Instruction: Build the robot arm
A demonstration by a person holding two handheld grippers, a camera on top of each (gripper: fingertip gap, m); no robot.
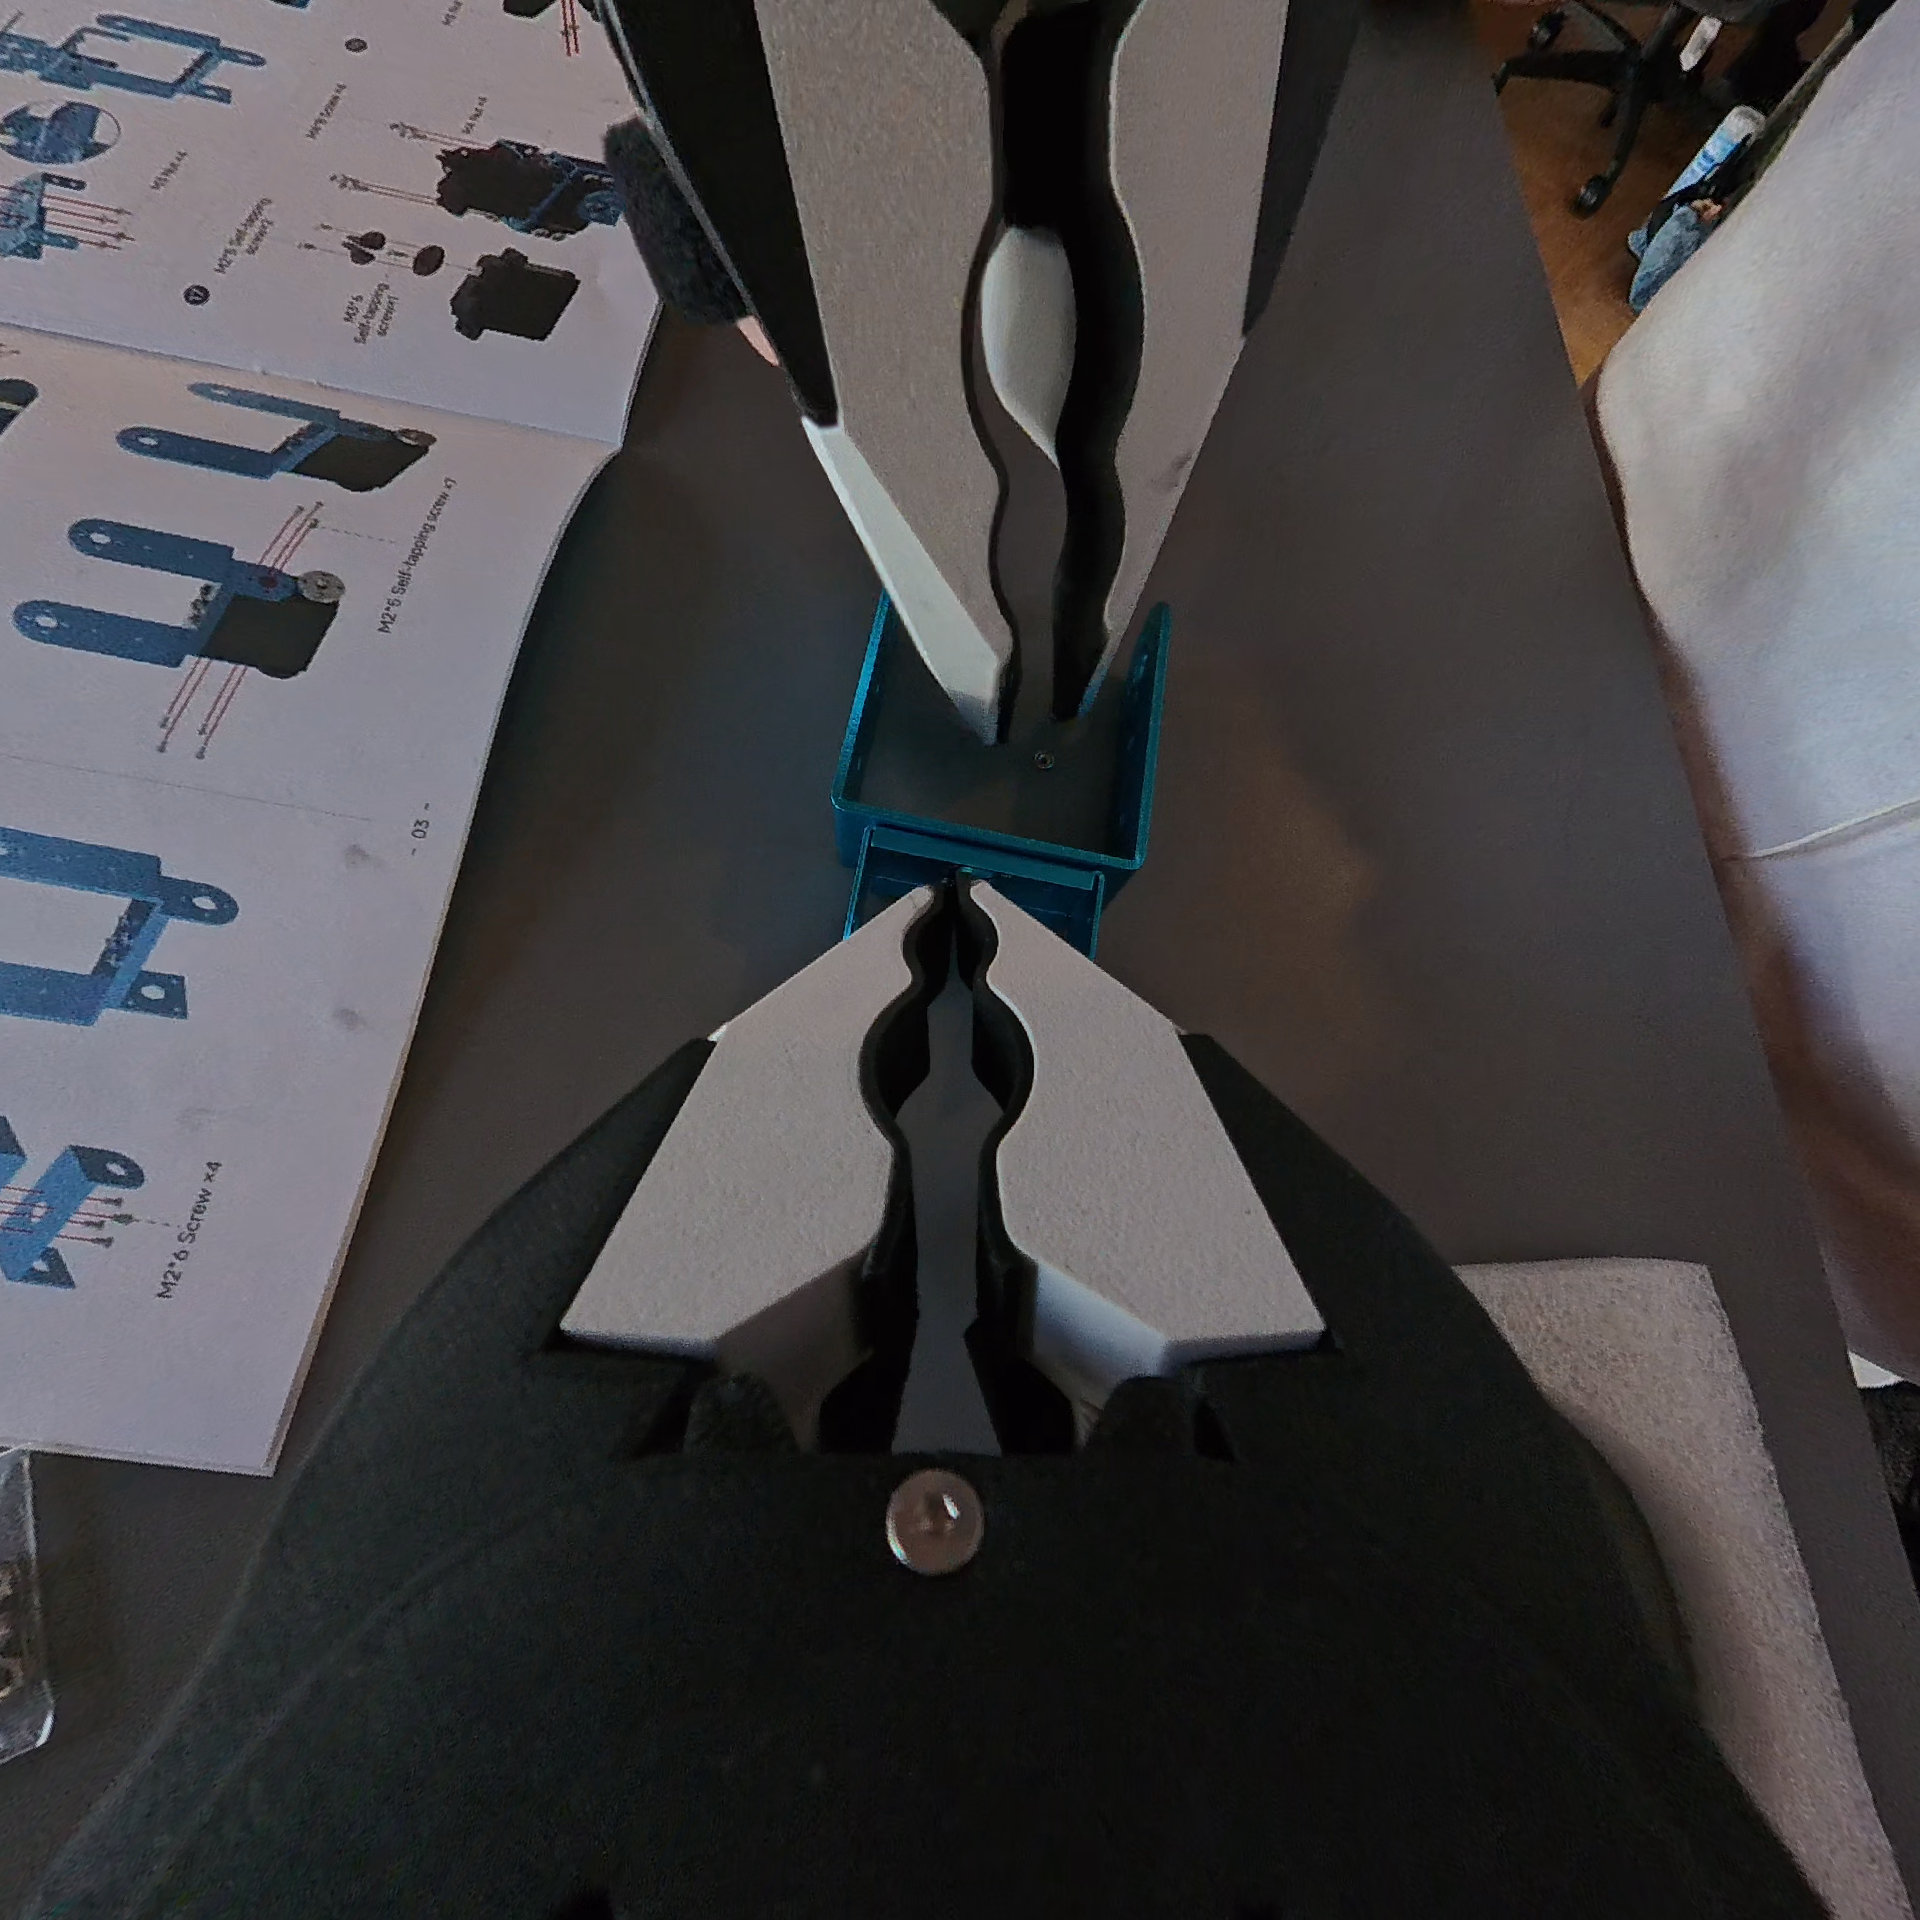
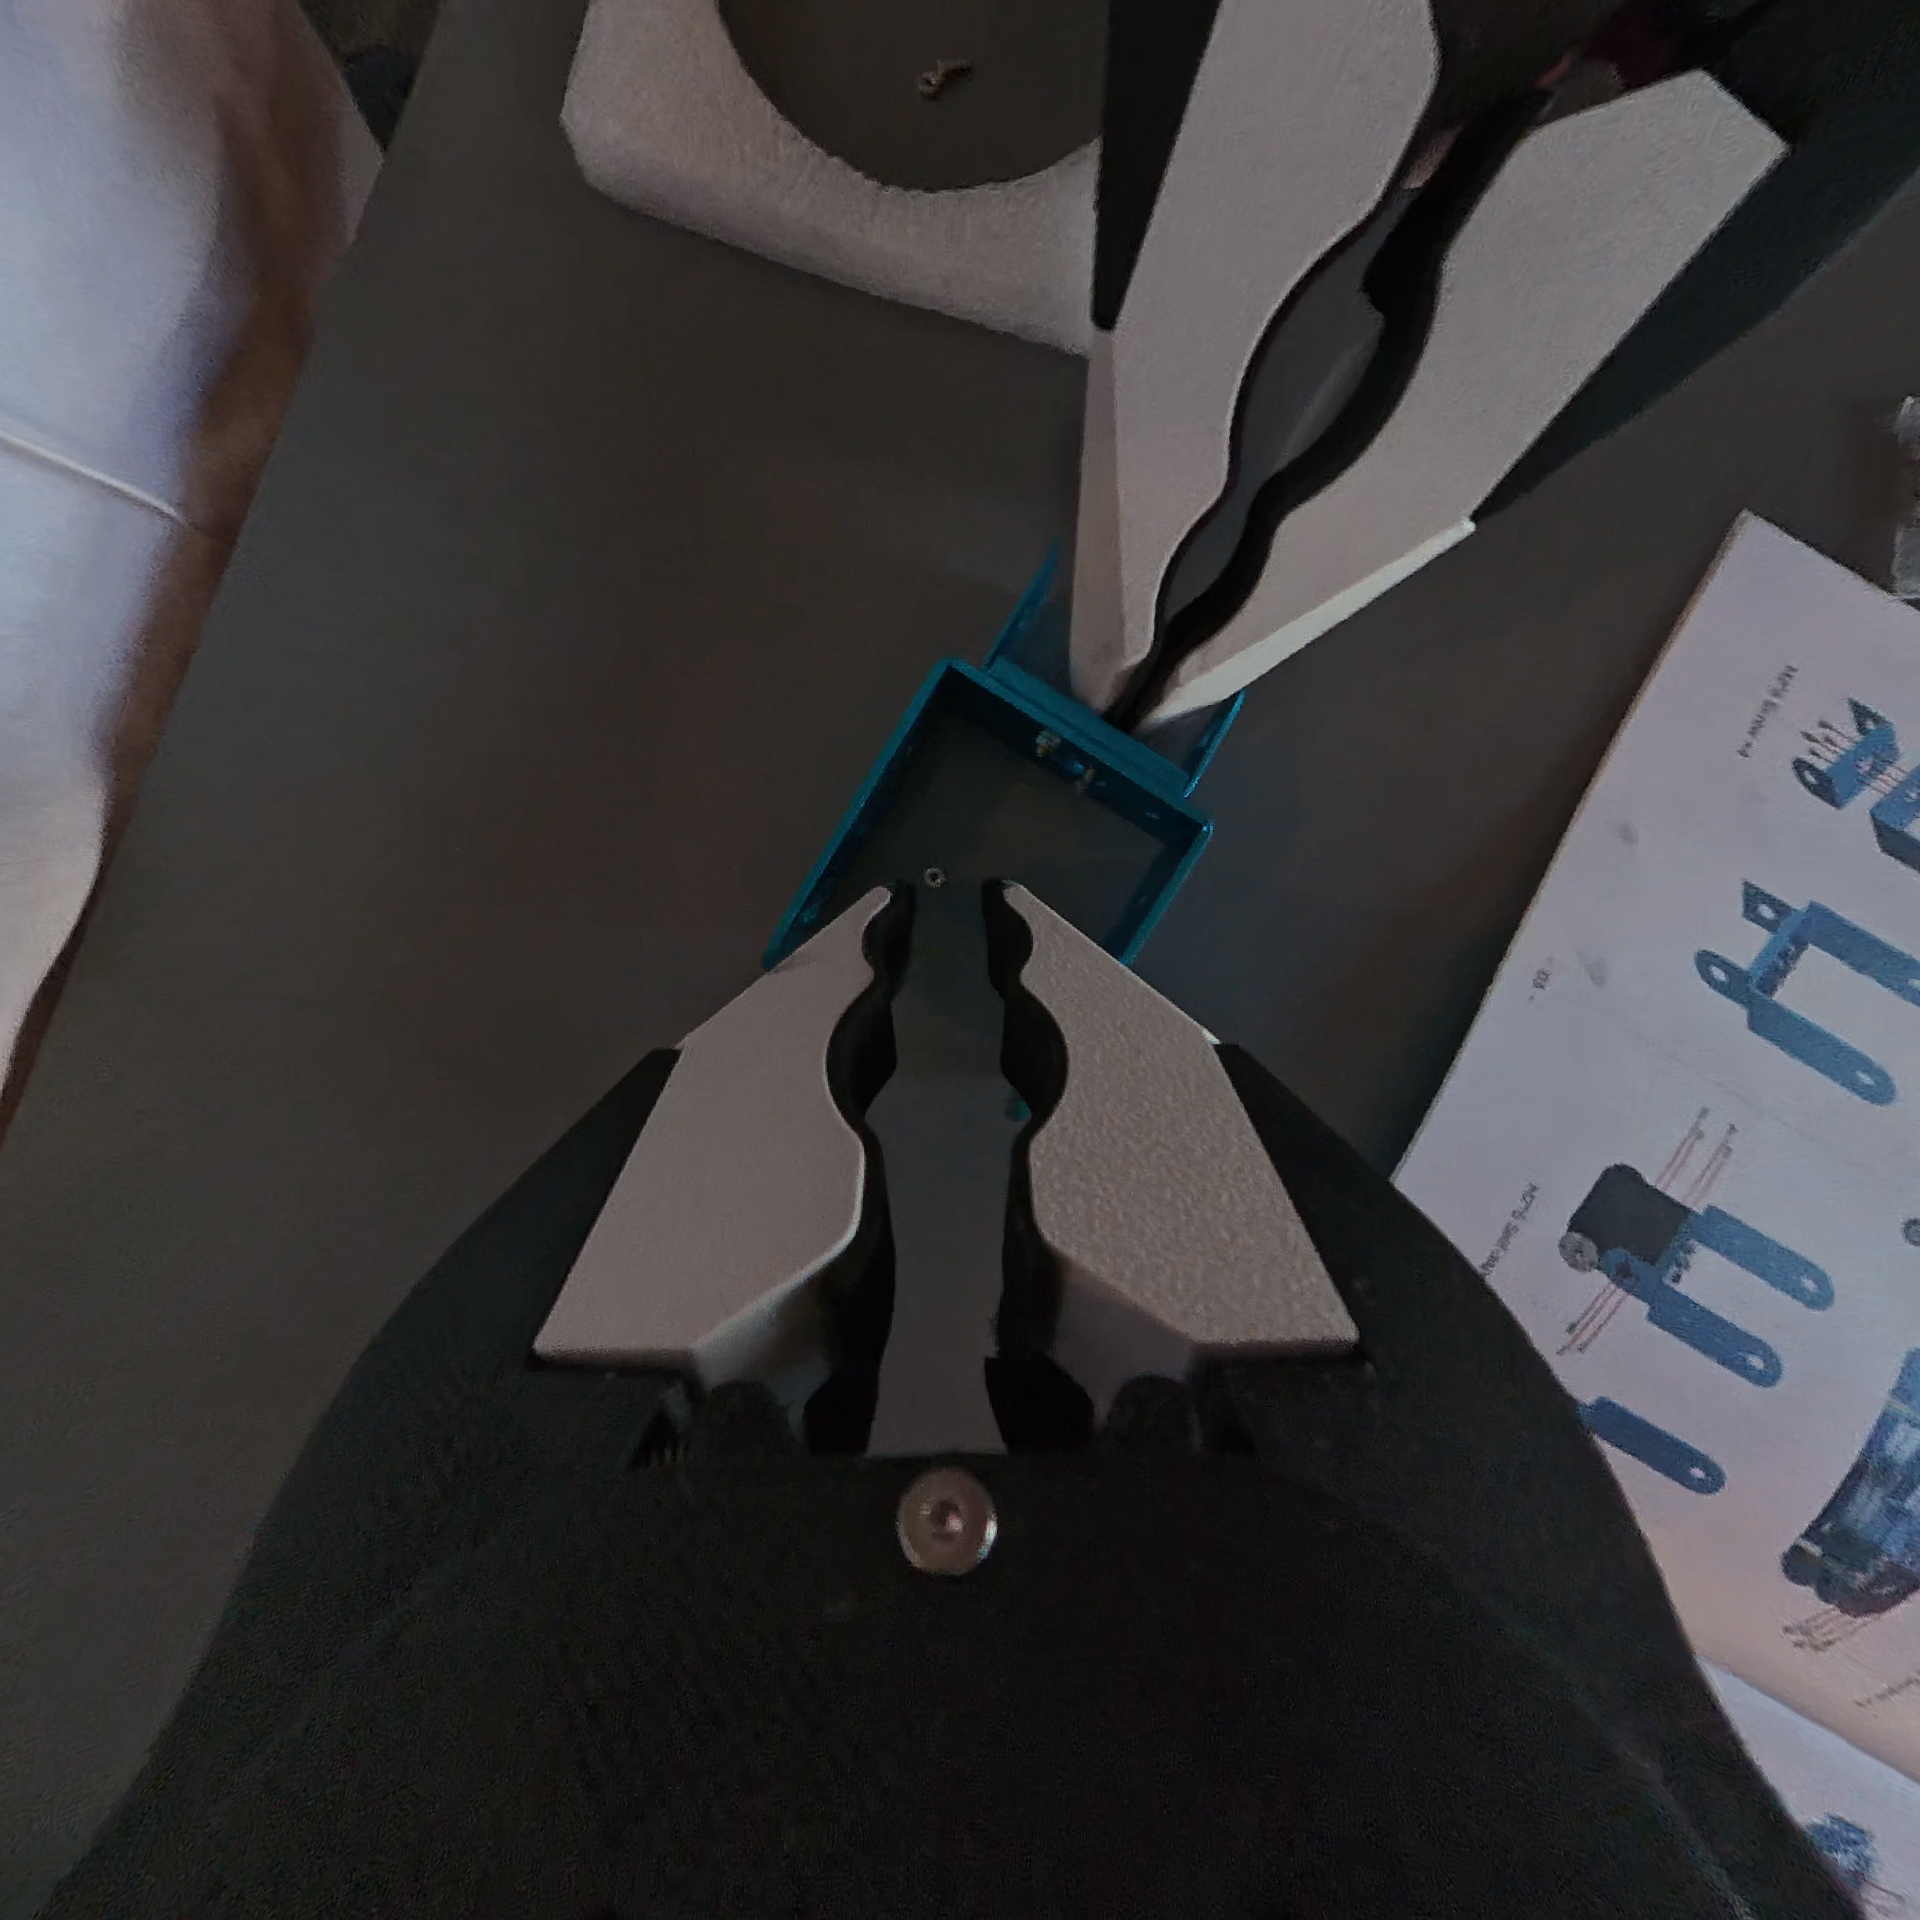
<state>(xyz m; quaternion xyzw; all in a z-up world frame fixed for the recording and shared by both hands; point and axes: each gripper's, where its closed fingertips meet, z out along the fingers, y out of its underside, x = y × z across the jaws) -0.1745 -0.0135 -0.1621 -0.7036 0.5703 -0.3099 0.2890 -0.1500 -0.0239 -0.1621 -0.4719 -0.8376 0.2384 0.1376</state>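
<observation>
Left gripper [image 1: 954, 883]: jaws almost together, tips pinching the thin upright edge of the smaller teal bracket [image 1: 982, 902], which butts against the back wall of the bigger teal U-bracket [image 1: 997, 774]. In the right wrist view the left gripper [image 2: 1138, 707] comes in from the top, tips on that same joined end.

Right gripper [image 2: 948, 883]: jaws slightly spread, a narrow gap between the tips, nothing clamped. Tips sit at the open mouth of the teal U-bracket [image 2: 987, 821], between its two side walls, just over the desk [image 2: 582, 644]. A small screw [image 2: 936, 876] lies on the desk inside the bracket, right at the tips. In the left wrist view the right gripper [image 1: 1029, 717] reaches down into the bracket from the top, and the same screw [image 1: 1044, 760] sits just beside its tips.

The bracket pair stands roughly mid-desk, well clear of the edges.

Open instruction booklet [image 1: 239, 644] with blue part drawings lies flat beside the brackets, toward the desk side away from the person; also seen in the right wrist view [image 2: 1704, 1143]. White foam block [image 2: 831, 208] with a round cutout lies behind the left gripper; a loose screw [image 2: 940, 75] lies inside the cutout. Person's light-coloured clothing [image 1: 1787, 520] is along the other long desk edge.
</observation>
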